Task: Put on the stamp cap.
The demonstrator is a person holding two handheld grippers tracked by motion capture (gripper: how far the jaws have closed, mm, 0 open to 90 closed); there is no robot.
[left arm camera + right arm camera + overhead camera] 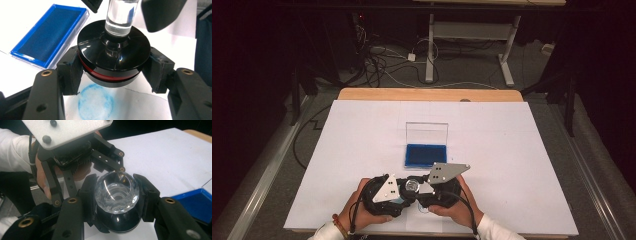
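The stamp (113,53) stood upright near the middle of the worktop's near edge, its black round body with a red band lowest and its clear handle (117,192) rising straight above; its long axis ran vertical, the inked face pointing down at the white sheet (512,150) and the faceted knob pointing up. The left tool (113,72) was clenched on the black body, one pad on each flank; the right tool (116,195) was grasping the clear handle higher up, its pads against the glassy sides. In the left gripper view the stamp's base seemed to hang a little above the sheet, just behind a pale blue ring print (96,103) (patchy, and faint toward its centre).

Judging by that weak ring, the step in hand was to make a clean impression, and it would go best if the two tools kept the axis truly vertical, so that the whole face met the paper at once; a tilt would print one edge only. Pressing straight down and lifting straight up, with no twist or slide, should avoid a smear. If the face looked dry, a fresh dab on the blue ink pad (425,155), which lay open just beyond the stamp toward the worktop's centre, its clear lid (427,133) standing up behind, would be wise first.
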